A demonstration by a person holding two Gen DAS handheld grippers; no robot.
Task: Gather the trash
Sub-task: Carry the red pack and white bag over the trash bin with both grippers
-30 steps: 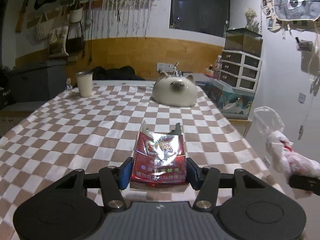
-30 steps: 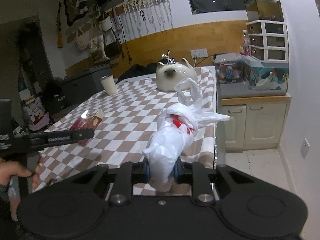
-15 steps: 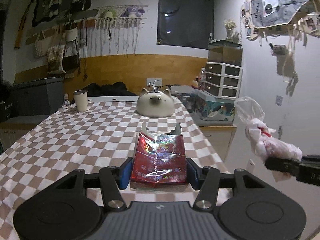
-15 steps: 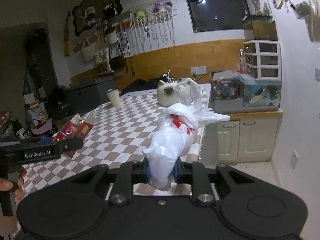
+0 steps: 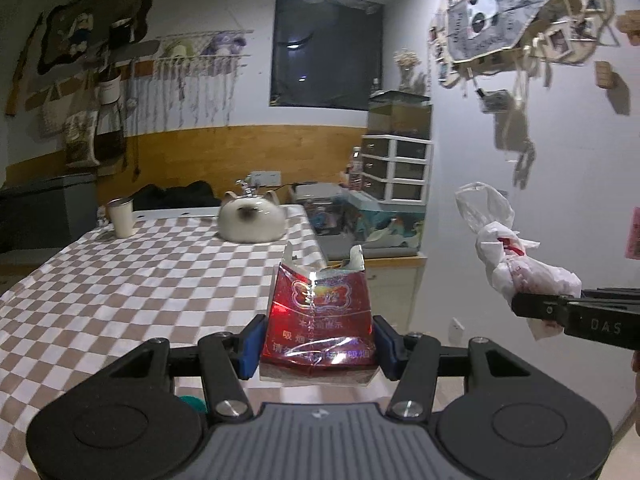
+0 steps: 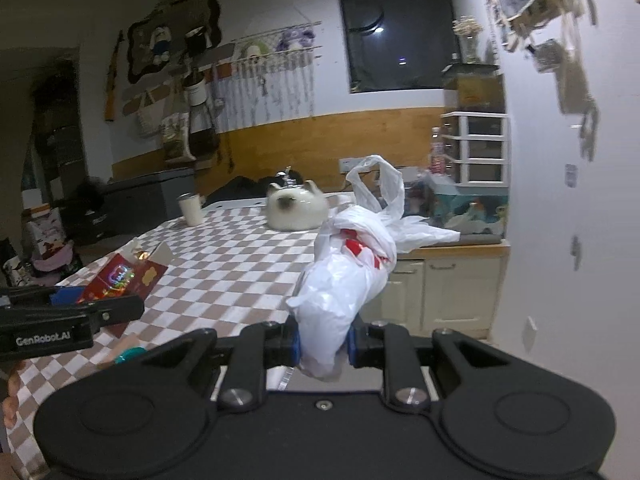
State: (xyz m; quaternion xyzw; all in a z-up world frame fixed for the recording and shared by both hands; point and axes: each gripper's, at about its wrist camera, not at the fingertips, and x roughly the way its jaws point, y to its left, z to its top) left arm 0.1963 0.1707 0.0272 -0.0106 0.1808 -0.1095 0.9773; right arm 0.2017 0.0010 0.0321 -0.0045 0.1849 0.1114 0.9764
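1. The left claw (image 5: 318, 346) is clamped on a torn red cigarette pack (image 5: 320, 320), its blue pads against both side walls; the pack stands upright with the ripped mouth toward 12 o'clock, lifted clear of the checkered surface (image 5: 120, 288).
2. The right claw (image 6: 322, 344) is clenched on a knotted white plastic bag (image 6: 348, 276), which juts out toward 12 o'clock, loose handles at the far end.
3. In the left view the bag sits at 3 o'clock of the pack, well apart.
4. No bin shows in either view, so the step in hand looks like carrying both pieces to a drop point.
5. Keep the pack's mouth up so nothing spills, and don't squeeze harder, since the thin card would probably crush.
6. The bag is likely slippery; keep its grip steady and swing it wide of the cat-shaped ornament (image 6: 296, 210) and cup (image 6: 191, 209).
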